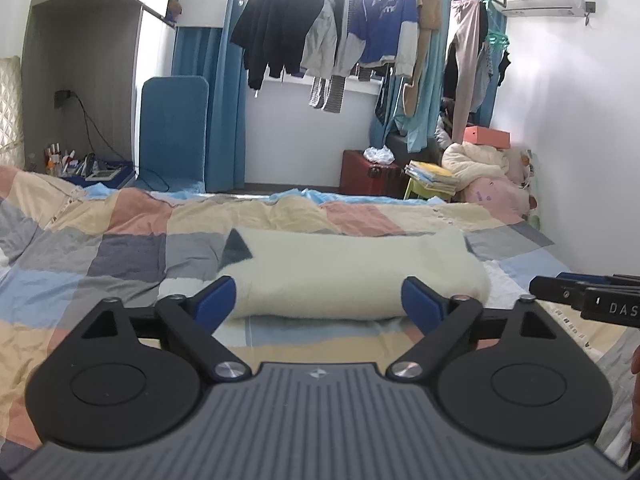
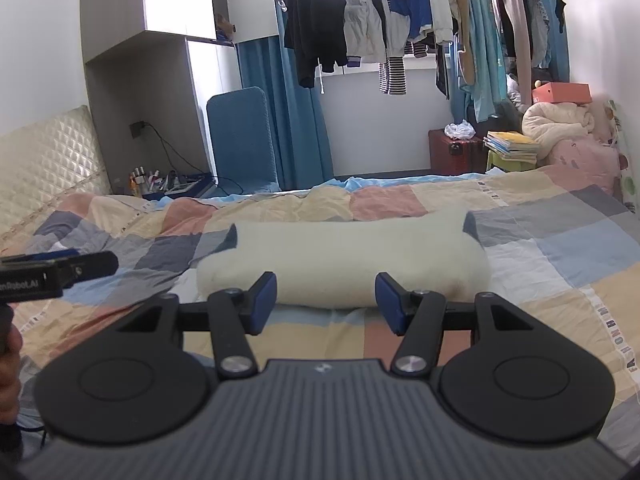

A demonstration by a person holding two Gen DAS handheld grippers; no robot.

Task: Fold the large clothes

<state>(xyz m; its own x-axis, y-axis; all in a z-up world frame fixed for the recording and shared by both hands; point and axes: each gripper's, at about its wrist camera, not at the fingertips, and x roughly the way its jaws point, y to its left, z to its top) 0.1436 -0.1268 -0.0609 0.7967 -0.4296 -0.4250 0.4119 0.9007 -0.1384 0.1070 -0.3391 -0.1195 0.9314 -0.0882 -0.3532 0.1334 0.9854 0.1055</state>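
Observation:
A cream fleece garment (image 1: pixel 340 272) (image 2: pixel 340 256) lies folded into a long thick bundle across the patchwork quilt (image 1: pixel 120 248) (image 2: pixel 560 248). A dark grey corner shows at its left end. My left gripper (image 1: pixel 318 296) is open wide just in front of the bundle's near edge, its blue pads apart from the cloth. My right gripper (image 2: pixel 326 300) is open about half as wide at the same near edge, and I see nothing pinched between its pads. Each gripper appears from the side in the other's view: the right one (image 1: pixel 584 296), the left one (image 2: pixel 60 268).
Clothes hang (image 1: pixel 320 20) along the window above the far side of the bed. Past the bed stand a blue padded panel (image 1: pixel 174 132), a red suitcase (image 1: pixel 370 174), a stool with books (image 1: pixel 432 176) and piled bedding (image 1: pixel 480 160). A quilted headboard (image 2: pixel 48 160) is at left.

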